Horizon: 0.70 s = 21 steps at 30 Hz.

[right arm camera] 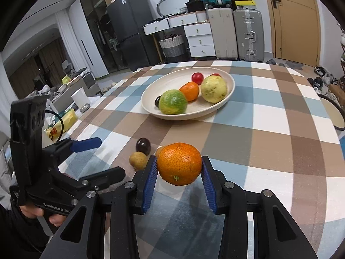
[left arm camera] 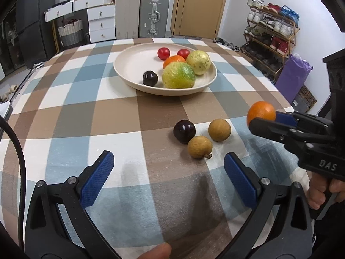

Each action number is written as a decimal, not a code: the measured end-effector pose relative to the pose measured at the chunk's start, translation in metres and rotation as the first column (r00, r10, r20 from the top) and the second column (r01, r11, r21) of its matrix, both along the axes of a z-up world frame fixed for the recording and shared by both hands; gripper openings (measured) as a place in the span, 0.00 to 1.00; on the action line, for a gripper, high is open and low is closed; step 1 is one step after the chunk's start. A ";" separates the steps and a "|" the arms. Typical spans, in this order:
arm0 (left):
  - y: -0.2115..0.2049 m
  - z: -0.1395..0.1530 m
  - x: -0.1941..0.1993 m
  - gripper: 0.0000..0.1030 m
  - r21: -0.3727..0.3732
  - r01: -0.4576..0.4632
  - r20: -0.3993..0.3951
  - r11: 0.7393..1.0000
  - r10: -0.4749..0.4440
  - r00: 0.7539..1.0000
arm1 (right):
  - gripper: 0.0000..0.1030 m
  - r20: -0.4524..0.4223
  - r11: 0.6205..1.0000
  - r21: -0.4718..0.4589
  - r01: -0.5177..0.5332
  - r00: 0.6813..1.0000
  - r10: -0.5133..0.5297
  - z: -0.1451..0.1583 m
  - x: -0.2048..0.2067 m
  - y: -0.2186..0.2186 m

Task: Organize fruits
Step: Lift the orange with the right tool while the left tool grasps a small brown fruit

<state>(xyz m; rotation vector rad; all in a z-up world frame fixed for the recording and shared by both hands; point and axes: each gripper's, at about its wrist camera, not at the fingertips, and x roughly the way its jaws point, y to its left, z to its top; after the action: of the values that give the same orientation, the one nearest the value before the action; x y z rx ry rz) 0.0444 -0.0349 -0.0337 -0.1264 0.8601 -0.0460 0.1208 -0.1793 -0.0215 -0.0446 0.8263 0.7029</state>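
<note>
My right gripper is shut on an orange mandarin, held just above the checked tablecloth; the left wrist view shows this mandarin at the right, off the cloth. A dark plum and two brown longans lie on the cloth just beyond my left gripper, which is open and holds nothing. Farther back, a cream plate holds a green-yellow citrus, a yellow guava, another mandarin, two red tomatoes and a dark plum.
A shoe rack and a purple bag stand past the table's right edge. Suitcases, white drawers and a door are behind the table. Clutter sits off its left side.
</note>
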 end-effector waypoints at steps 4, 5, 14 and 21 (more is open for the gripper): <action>-0.008 -0.007 0.010 0.84 0.020 0.003 -0.040 1.000 -0.002 0.999 | 0.40 -0.004 1.000 0.009 0.004 1.000 -0.004 0.001 0.002 -0.004; -0.009 -0.009 0.011 0.80 0.017 0.014 -0.050 1.000 -0.013 0.999 | 0.40 -0.006 1.000 0.012 0.006 1.000 -0.006 0.001 0.002 -0.004; -0.025 -0.008 0.013 0.59 0.026 0.067 -0.038 0.997 -0.066 0.997 | 0.40 -0.022 1.000 0.020 0.006 1.000 -0.005 -0.002 0.004 -0.007; -0.029 -0.007 0.013 0.39 0.011 0.096 -0.034 0.995 -0.096 0.995 | 0.40 -0.020 1.000 0.018 0.005 1.000 -0.005 -0.002 0.004 -0.007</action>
<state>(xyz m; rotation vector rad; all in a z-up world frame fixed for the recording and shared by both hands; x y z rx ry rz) 0.0575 -0.0643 -0.0408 -0.0742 0.8994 -0.1289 0.1247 -0.1860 -0.0237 -0.0194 0.8385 0.7068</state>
